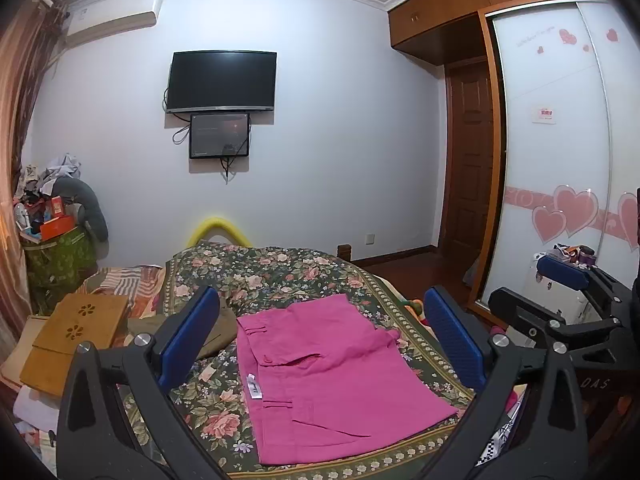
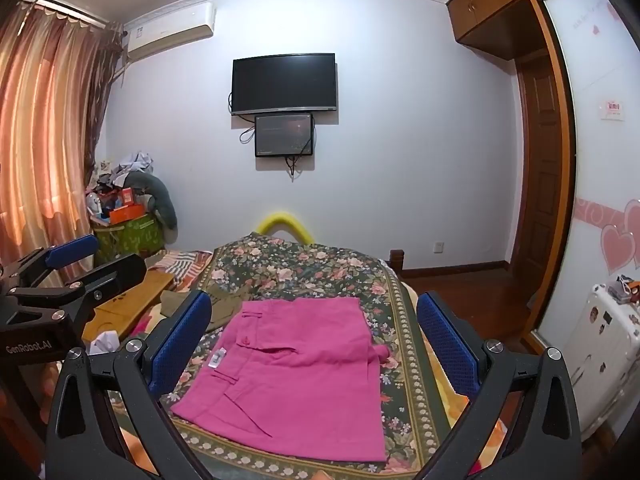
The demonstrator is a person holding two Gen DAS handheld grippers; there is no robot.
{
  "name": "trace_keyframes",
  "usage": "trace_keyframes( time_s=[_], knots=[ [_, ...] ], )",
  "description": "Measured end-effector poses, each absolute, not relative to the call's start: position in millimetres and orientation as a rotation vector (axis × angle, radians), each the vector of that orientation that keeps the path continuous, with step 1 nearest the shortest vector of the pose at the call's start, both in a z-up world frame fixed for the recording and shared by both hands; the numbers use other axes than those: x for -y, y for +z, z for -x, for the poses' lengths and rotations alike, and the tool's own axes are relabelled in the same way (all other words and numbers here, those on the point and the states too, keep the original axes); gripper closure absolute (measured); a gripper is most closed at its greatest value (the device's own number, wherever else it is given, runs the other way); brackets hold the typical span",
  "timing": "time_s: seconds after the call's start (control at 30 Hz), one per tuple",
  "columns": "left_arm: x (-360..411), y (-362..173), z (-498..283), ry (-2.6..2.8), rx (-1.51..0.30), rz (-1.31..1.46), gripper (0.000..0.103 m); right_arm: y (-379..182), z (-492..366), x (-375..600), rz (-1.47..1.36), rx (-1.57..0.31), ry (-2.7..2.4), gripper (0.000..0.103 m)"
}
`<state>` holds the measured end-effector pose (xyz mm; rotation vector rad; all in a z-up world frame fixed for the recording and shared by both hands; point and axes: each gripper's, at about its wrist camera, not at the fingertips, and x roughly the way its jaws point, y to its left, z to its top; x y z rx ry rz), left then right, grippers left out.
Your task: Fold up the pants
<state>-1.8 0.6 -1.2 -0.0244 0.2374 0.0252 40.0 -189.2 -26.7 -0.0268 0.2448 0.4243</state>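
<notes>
Pants lie flat on the bed, already folded into a compact pink rectangle just ahead of and below both tools. Left tool and right tool hover spread wide, pinching nothing. Folding looks finished or nearly so; any further fold calls for dropping to a near edge. Legs lie hidden beneath the top layer.
</notes>
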Motion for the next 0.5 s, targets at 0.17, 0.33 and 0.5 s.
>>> trace_keyframes(
  time_s=[0.17, 0.33, 0.5],
  knots=[
    [-1.6, -0.5, 0.9, 0.025, -0.241, 0.029, 0.000, -26.5, -40.1, 189.6, 0.027, -0.244, 0.423, 0.001],
    [-1.3, -2.1, -0.8, 0.027, -0.244, 0.032, 0.000, -25.1, -40.5, 190.3, 0.027, -0.247, 0.423, 0.001],
    [-2.6, -2.8, -1.2, 0.030, -0.245, 0.032, 0.000, -25.1, -44.7, 188.8, 0.025, -0.250, 0.425, 0.001]
  ],
)
